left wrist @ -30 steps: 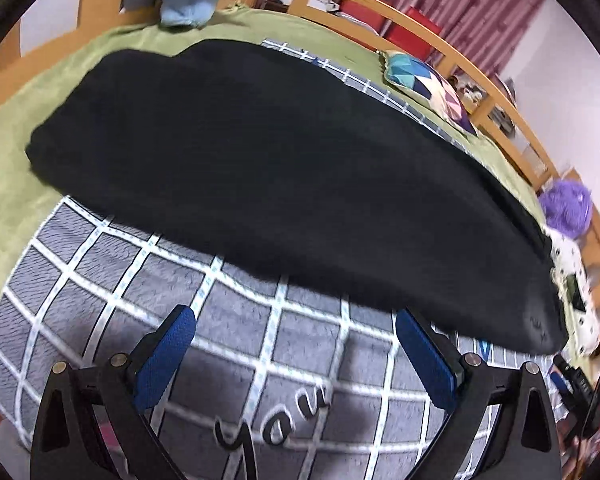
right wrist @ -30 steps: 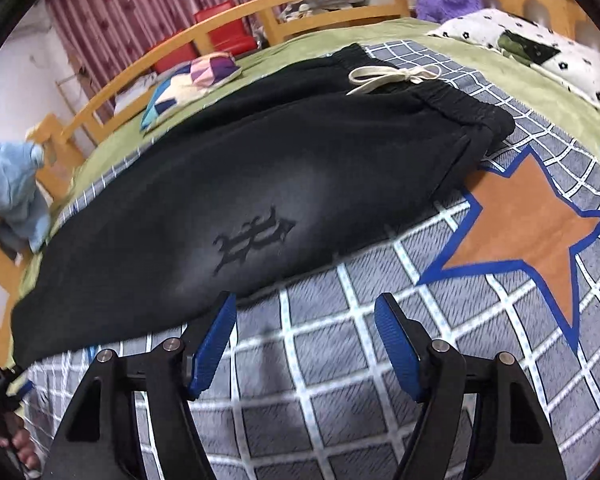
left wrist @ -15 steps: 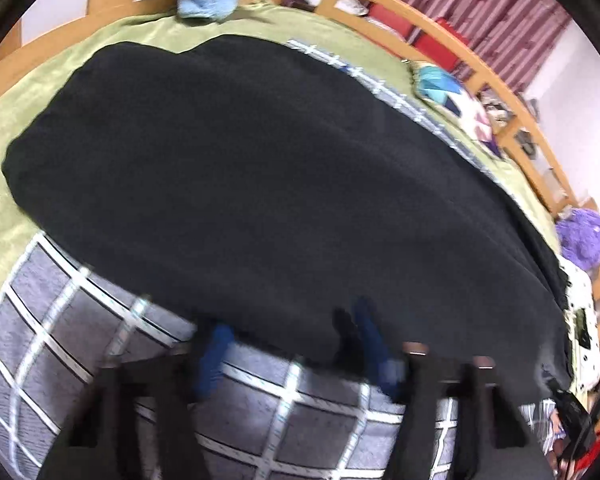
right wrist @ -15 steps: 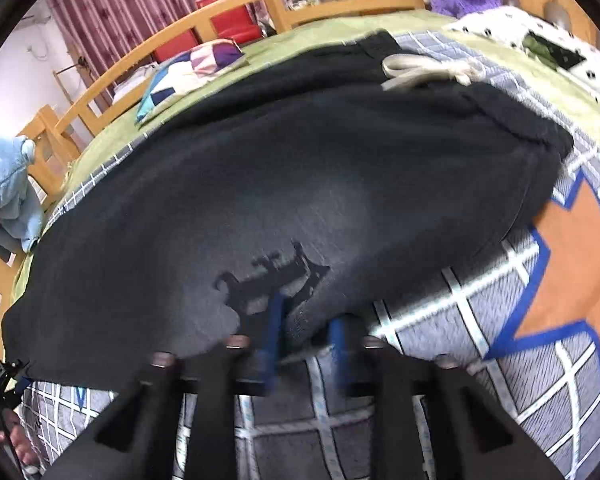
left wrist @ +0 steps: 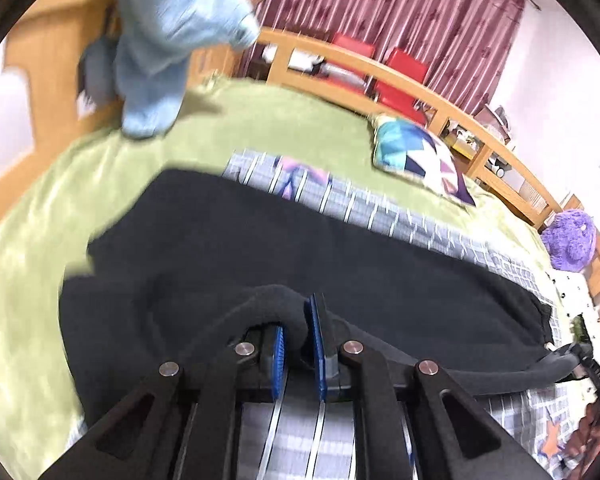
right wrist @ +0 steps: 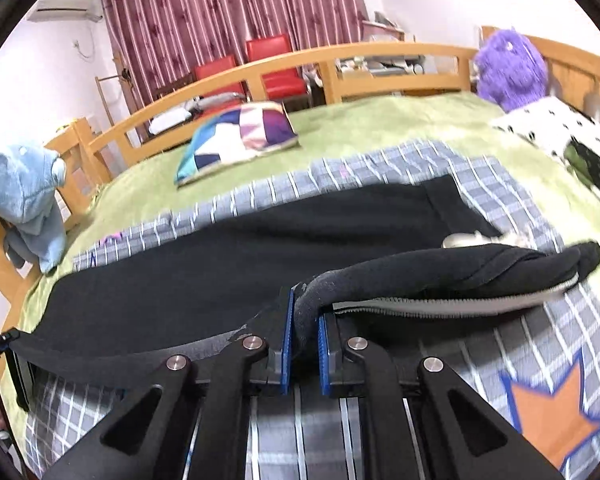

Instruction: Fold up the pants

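Both grippers have closed on the near edge of the black pants (left wrist: 340,264) and lifted it off the bed (left wrist: 40,280): left gripper (left wrist: 298,340) and right gripper (right wrist: 305,332) each pinch fabric. Lengthwise fold just begun; the edge still needs carrying across, cross folds remain.

Two handheld grippers are showing matching builds: the left gripper (left wrist: 299,346) and right gripper (right wrist: 304,344) are each wearing black angular linkage arms with triangular cutouts, round silver pivot screws at the joints, and bright blue ribbed pads (left wrist: 315,344) lining the inner finger faces, with pale rails running back between the arms.
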`<state>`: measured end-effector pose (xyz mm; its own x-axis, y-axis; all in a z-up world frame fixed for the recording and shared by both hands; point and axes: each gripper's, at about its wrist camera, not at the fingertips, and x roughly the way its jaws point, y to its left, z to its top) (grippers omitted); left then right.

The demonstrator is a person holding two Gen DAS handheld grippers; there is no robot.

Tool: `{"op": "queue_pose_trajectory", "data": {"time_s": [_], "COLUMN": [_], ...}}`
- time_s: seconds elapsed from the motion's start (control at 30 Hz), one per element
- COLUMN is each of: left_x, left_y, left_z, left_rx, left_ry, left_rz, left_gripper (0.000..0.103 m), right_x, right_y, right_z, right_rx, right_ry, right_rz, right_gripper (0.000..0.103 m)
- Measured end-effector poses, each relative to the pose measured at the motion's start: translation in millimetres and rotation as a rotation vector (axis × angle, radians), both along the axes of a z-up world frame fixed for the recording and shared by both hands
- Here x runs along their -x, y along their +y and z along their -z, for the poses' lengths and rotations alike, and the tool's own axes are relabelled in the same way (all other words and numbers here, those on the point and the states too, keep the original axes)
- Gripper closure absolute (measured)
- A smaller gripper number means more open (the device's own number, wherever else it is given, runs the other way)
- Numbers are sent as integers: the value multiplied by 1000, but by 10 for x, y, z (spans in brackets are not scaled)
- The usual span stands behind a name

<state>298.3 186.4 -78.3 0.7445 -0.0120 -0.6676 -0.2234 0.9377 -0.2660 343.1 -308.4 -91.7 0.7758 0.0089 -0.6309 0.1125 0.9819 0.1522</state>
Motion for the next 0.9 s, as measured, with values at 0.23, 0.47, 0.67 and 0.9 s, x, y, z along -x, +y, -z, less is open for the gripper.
{"op": "queue_pose_trajectory", "data": {"time_s": [0.23,0.47,0.67,0.9], "left_x": [-944,-1531,-1268,-337], "left_y": [-145,-189,-345,-294], "left_z": [-205,296,456,491], "left_rx": [-128,-110,-174,-79], "left_ry": [-63,55,74,80], "left_rz": [-11,5,4,9], "left_gripper": [91,86,45,39], "right_x": [-1046,-1913,-1679,-841], "right_y": [-14,56,128,20], "right_z": [-211,337,611,780], "right_rx": [-17,11,77,95], "right_ry": [-17,95,126,187], "right_rz": [1,-6,-35,-53], "right_gripper": [93,81,68,53]}}
